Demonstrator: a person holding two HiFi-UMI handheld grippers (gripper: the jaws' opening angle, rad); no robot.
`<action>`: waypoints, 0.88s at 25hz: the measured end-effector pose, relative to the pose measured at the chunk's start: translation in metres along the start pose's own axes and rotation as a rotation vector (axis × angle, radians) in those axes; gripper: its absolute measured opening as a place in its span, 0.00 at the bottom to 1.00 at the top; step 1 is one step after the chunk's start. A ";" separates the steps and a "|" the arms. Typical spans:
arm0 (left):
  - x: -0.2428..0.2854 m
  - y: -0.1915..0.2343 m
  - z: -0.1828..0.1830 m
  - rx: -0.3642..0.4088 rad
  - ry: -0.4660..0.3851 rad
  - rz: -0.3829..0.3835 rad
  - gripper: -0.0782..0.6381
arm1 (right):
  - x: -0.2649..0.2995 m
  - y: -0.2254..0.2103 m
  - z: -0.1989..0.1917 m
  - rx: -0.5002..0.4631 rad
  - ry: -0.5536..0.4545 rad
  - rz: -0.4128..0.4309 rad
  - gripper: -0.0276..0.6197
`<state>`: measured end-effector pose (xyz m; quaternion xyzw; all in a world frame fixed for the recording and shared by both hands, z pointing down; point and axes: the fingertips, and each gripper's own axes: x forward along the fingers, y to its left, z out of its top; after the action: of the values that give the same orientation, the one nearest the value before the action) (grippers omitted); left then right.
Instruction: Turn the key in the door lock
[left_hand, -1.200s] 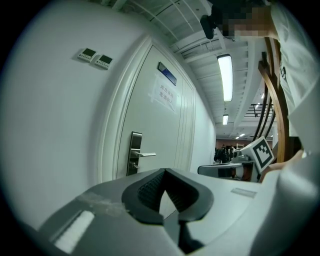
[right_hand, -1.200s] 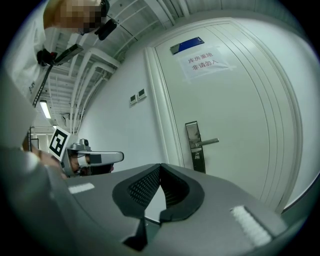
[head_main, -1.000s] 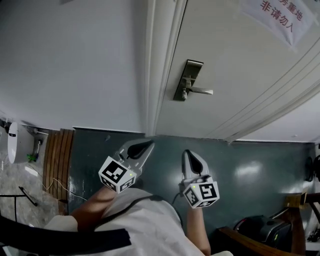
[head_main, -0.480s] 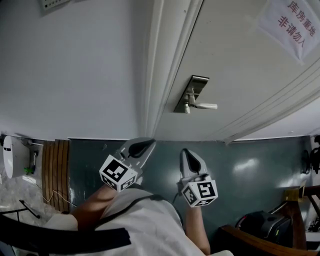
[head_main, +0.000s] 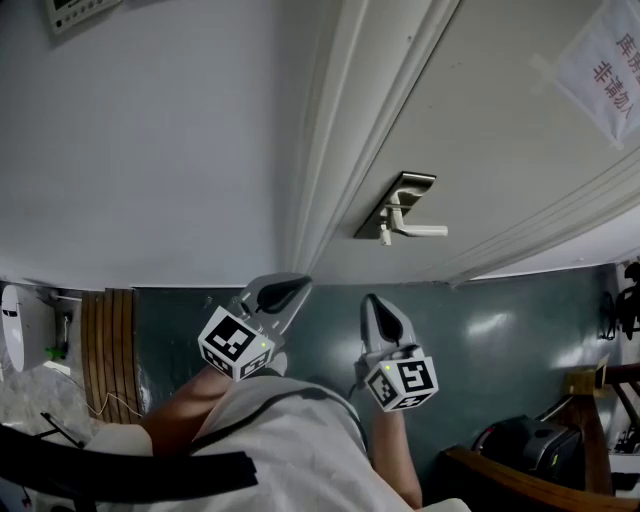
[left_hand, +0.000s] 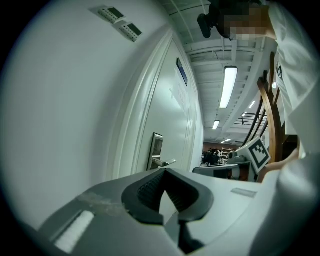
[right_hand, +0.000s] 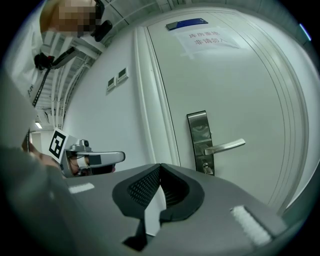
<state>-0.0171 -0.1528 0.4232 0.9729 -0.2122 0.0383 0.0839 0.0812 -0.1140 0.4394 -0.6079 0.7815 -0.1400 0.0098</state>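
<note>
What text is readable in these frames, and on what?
"库房重地 / 非请勿入": red print on the paper notice taped to the door.
Blue plaque above the notice: too small to read.
Wall panel: print too small to read.

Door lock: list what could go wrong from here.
1. The right gripper is shut and empty, apart from the door lock. If its fingers do not open before arriving, they may butt the key instead of straddling it.
2. The key looks small and sits just under the lever handle; the fingers could catch the lever instead.
3. The left gripper, also shut, faces the door frame and might clip it.
</note>
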 end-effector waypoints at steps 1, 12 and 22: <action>0.001 0.004 0.001 -0.002 -0.002 0.001 0.12 | 0.003 -0.001 0.001 0.005 -0.001 -0.002 0.06; 0.022 0.018 0.003 -0.010 0.003 0.054 0.12 | 0.025 -0.028 -0.003 0.017 0.028 0.032 0.05; 0.054 0.019 0.005 -0.011 0.006 0.102 0.12 | 0.048 -0.090 -0.023 0.182 0.040 0.046 0.06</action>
<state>0.0240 -0.1928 0.4266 0.9602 -0.2616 0.0445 0.0876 0.1496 -0.1754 0.4899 -0.5834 0.7794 -0.2221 0.0526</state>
